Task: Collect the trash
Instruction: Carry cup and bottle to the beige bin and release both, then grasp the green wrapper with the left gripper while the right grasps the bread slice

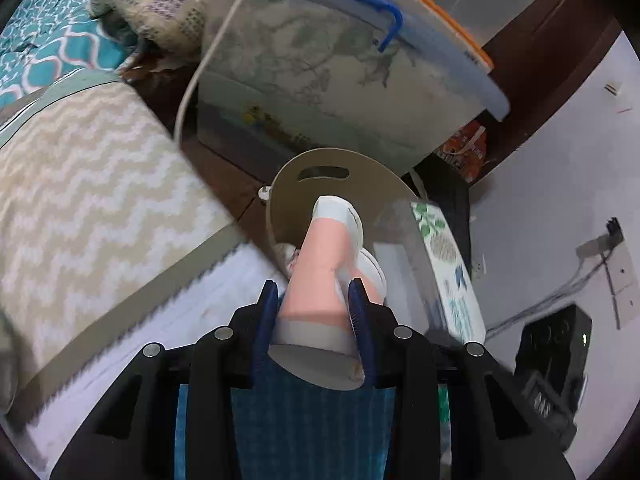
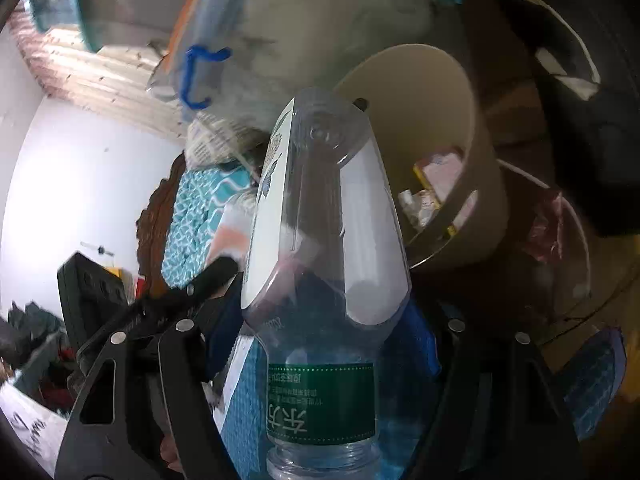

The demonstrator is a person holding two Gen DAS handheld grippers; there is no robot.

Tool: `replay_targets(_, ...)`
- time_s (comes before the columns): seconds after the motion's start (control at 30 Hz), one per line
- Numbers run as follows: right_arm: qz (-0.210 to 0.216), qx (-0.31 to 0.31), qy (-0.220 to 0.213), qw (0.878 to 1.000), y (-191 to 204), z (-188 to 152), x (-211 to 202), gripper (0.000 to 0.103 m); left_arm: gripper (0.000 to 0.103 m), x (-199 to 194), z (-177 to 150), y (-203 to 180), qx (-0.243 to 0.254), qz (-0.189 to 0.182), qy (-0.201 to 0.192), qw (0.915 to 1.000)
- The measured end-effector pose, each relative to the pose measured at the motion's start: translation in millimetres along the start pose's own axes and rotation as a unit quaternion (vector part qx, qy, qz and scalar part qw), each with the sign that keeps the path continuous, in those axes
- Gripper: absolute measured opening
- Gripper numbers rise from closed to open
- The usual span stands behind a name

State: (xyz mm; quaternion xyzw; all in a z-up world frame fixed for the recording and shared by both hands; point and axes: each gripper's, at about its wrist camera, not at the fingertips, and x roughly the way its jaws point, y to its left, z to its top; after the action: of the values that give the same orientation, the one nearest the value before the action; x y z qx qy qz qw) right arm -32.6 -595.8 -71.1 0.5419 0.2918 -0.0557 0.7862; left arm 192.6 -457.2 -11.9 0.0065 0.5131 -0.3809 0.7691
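Note:
My left gripper (image 1: 314,300) is shut on a pink and white cup-like package (image 1: 320,276), held just in front of a tan trash bin (image 1: 288,184) whose rim and handle slot show behind it. My right gripper (image 2: 324,320) is shut on a clear empty plastic bottle (image 2: 324,220) with a green label, bottom end forward. The tan trash bin (image 2: 476,200) lies just right of the bottle in the right wrist view, with several wrappers inside. The left gripper with its pink package shows at left in the right wrist view (image 2: 224,240).
A clear storage box (image 1: 340,72) with a blue handle stands behind the bin. A bed with a chevron cover (image 1: 88,184) is at left. A leaf-print tissue box (image 1: 448,264) sits right of the bin. A black device (image 1: 556,360) rests by the white wall.

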Motion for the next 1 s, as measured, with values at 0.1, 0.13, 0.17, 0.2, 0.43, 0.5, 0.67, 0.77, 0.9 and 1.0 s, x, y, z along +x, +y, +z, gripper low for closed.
replay_targets(0.1, 0.001, 0.022, 0.004, 1.000, -11, 4, 1, 0.079, 0.056, 21, 13, -9, -0.005, 0.016, 0.004, 0.9999)
replay_targets(0.13, 0.000, 0.024, 0.003, 1.000, -11, 5, 3, 0.082, 0.064, 24, 15, -11, -0.009, 0.018, 0.004, 0.9998)
replay_targets(0.17, -0.001, 0.022, -0.002, 1.000, -11, 6, 1, 0.082, 0.070, 25, 17, -12, -0.016, 0.022, 0.000, 0.9996)
replay_targets(0.2, -0.002, 0.017, -0.007, 1.000, -8, 9, 3, 0.082, 0.070, 24, 18, -13, -0.017, 0.022, -0.004, 0.9996)
replay_targets(0.43, -0.005, -0.012, -0.031, 0.999, 5, 6, -6, 0.083, 0.070, -24, 3, -9, -0.005, 0.017, -0.043, 0.9989)
replay_targets(0.5, -0.007, -0.014, -0.033, 0.999, 7, 2, -7, 0.083, 0.070, -48, -10, -1, -0.009, 0.010, -0.059, 0.9982)
replay_targets(0.67, -0.012, -0.034, -0.042, 0.998, 22, -4, -12, 0.083, 0.070, -118, -58, 27, -0.014, 0.016, -0.101, 0.9947)
replay_targets(0.77, -0.012, -0.058, -0.051, 0.997, 38, -11, -18, 0.083, 0.071, -161, -92, 44, -0.017, 0.025, -0.130, 0.9910)
replay_targets(0.9, -0.010, -0.097, -0.058, 0.994, 65, -27, -23, 0.083, 0.070, -219, -134, 72, -0.041, 0.055, -0.183, 0.9808)
replay_targets(1.0, -0.002, -0.135, -0.043, 0.990, 89, -46, -17, 0.083, 0.070, -266, -167, 109, -0.098, 0.095, -0.225, 0.9647)
